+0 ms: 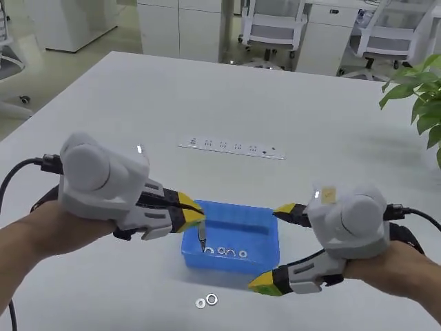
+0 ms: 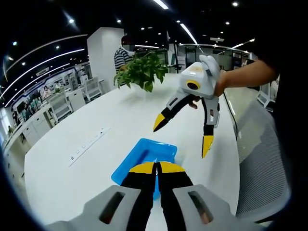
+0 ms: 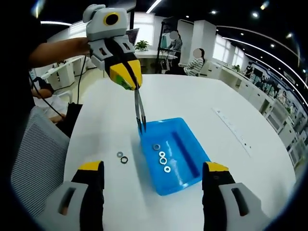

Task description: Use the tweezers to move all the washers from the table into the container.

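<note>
Blue container (image 3: pixel 185 154), one only, sits on the white surface (image 1: pixel 207 103) between the two grippers. Four washers (image 3: pixel 162 154) lie inside it in a loose row on its floor. Two more washers (image 3: pixel 124 160) lie on the surface just outside the container's near wall, touching or almost touching each other.

One pair of tweezers (image 3: pixel 139 108) hangs point-down from the left gripper (image 1: pixel 196 214), whose jaws are pressed together on the upper end. The tweezer tips stand just over the container's rim at the corner nearest that gripper. They look to carry no washer, though they are too thin to be sure.

At the other side of the container the right gripper (image 3: pixel 154 168) has its jaws spread wide and grips nothing. In the head view one jaw reaches toward the container's far corner and the other sits off its near corner.

Beyond the container, well apart from it, one long socket strip (image 1: pixel 231 147) lies flat on the surface.
</note>
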